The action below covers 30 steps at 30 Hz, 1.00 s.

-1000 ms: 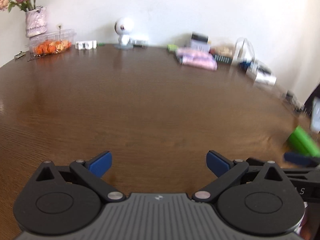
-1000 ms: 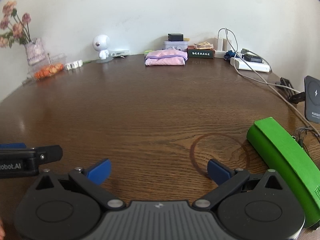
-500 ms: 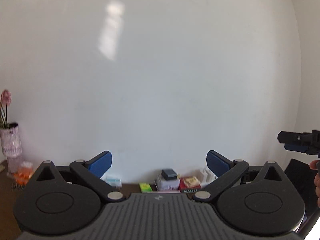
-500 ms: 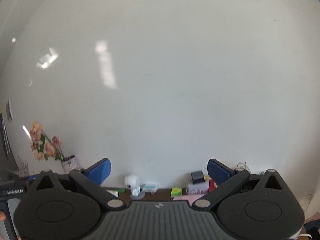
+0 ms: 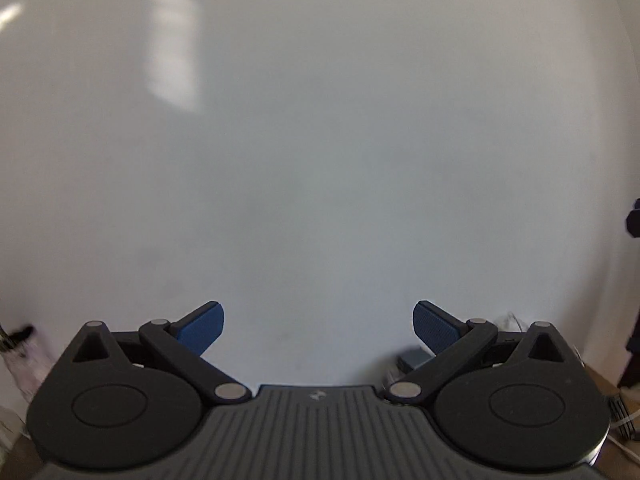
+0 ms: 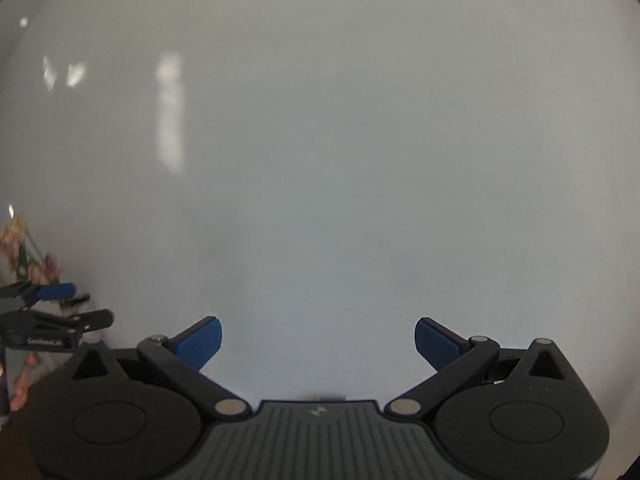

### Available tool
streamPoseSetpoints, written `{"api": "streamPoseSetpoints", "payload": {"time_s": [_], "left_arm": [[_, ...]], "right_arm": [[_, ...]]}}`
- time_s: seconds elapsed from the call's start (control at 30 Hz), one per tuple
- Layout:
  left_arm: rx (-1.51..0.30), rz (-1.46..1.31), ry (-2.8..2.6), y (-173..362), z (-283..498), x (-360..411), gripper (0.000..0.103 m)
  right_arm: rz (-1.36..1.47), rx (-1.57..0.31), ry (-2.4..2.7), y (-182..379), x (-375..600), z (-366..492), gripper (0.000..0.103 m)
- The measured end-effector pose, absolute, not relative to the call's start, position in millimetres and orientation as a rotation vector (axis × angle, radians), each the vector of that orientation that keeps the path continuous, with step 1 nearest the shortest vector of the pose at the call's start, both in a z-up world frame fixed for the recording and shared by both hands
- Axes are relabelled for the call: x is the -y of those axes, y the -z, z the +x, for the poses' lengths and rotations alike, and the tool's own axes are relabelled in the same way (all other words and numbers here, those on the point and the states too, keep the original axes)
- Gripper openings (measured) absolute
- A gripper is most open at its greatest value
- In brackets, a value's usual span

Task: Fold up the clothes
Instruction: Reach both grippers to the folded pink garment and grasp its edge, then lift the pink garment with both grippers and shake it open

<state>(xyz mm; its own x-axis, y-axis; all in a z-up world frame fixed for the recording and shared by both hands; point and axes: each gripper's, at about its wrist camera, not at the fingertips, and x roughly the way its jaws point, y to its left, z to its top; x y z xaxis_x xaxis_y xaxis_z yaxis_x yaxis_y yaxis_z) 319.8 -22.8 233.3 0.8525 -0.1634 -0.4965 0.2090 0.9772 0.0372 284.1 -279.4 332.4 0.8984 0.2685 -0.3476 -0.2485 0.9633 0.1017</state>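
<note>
Left gripper (image 5: pixel 318 330) and right gripper (image 6: pixel 318 344) both gape wide, empty, facing the white wall (image 5: pixel 320 160). No clothes in view. Judgement: cloth handles soft, light; pinch corners.

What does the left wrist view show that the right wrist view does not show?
Only the left wrist view shows a blurred grey box-like object near the lower right.

Only the right wrist view shows the pale pink flowers at its left edge, and the left gripper from the side, in front of them.

Both views share the plain white wall filling most of the frame, and each camera's own gripper, such as the right gripper, open and empty. No clothes are visible.
</note>
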Motion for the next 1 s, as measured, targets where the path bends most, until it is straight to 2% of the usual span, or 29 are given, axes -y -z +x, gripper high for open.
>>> {"api": "streamPoseSetpoints", "payload": {"time_s": [0.1,0.2,0.23,0.27,0.33,0.43,0.57,0.6,0.63,0.67,0.7,0.77,0.83,0.9,1.0], "left_arm": [[-0.625,0.113,0.225,-190,365,36,0.102],[-0.749,0.1,0.251,-135,408,45,0.097],[-0.807,0.079,0.26,-105,419,43,0.093],[-0.857,0.063,0.265,-82,428,42,0.085],[-0.931,0.038,0.263,-52,438,38,0.074],[-0.956,-0.052,0.238,-36,448,23,0.074],[-0.955,-0.192,0.219,-40,473,9,0.072],[-0.971,-0.217,0.228,-36,480,10,0.069],[-0.986,-0.239,0.235,-32,485,11,0.053],[-0.995,-0.258,0.242,-28,489,12,0.029],[-0.988,-0.276,0.25,-25,489,13,0.021],[-0.959,-0.305,0.265,-24,487,12,0.01],[-0.936,-0.322,0.273,-30,481,10,0.004],[-0.911,-0.338,0.28,-41,474,7,0.003],[-0.829,-0.347,0.302,-87,451,3,0.003]], "right_arm": [[0.067,-0.595,-0.302,-243,267,336,0.096],[0.14,-0.783,-0.299,-159,263,386,0.091],[0.181,-0.83,-0.29,-135,265,400,0.089],[0.223,-0.876,-0.28,-112,266,411,0.087],[0.303,-0.949,-0.259,-72,269,434,0.076],[0.403,-1.007,-0.238,-32,272,458,0.066],[0.512,-1.02,-0.26,-9,270,478,0.06],[0.526,-1.03,-0.266,-5,267,483,0.045],[0.527,-1.045,-0.27,-1,263,487,0.03],[0.518,-1.046,-0.274,1,258,490,0.021],[0.497,-1.033,-0.28,-1,254,490,0.013],[0.441,-0.993,-0.284,-11,245,484,0.006],[0.394,-0.963,-0.311,-27,239,476,0.004],[0.346,-0.935,-0.341,-48,234,466,0.004],[0.311,-0.873,-0.372,-88,232,446,0.003]]}}
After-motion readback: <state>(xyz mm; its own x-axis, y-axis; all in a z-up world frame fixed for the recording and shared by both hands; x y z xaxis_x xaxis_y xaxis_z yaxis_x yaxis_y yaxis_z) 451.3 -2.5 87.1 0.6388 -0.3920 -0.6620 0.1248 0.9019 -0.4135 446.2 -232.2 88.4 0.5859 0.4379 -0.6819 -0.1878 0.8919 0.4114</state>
